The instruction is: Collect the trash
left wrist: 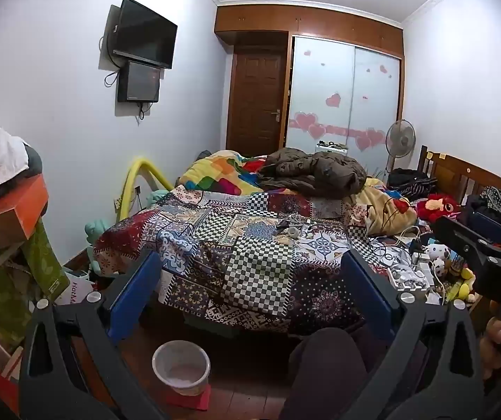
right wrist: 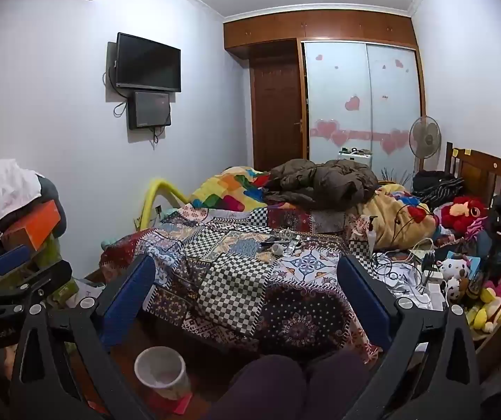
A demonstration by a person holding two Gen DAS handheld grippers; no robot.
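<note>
Both the left gripper (left wrist: 250,280) and right gripper (right wrist: 247,280) gape empty; collection seems unstarted, next reaching bed litter (left wrist: 294,231) at twelve o'clock, bin (left wrist: 181,367) at seven.

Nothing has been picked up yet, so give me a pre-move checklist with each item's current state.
1. Left gripper open and empty: ok.
2. Right gripper open and empty: ok.
3. Trash bin upright on the floor near the foot of the bed, mouth unobstructed: ok.
4. Trash located: small clutter lies mid-bed on the patchwork cover; which pieces are trash: cannot tell.
5. Cables lie tangled to the right of that clutter, a snag risk: not ok.
6. Grippers close enough to the clutter to grasp: not ok, both are back at the foot of the bed.
</note>
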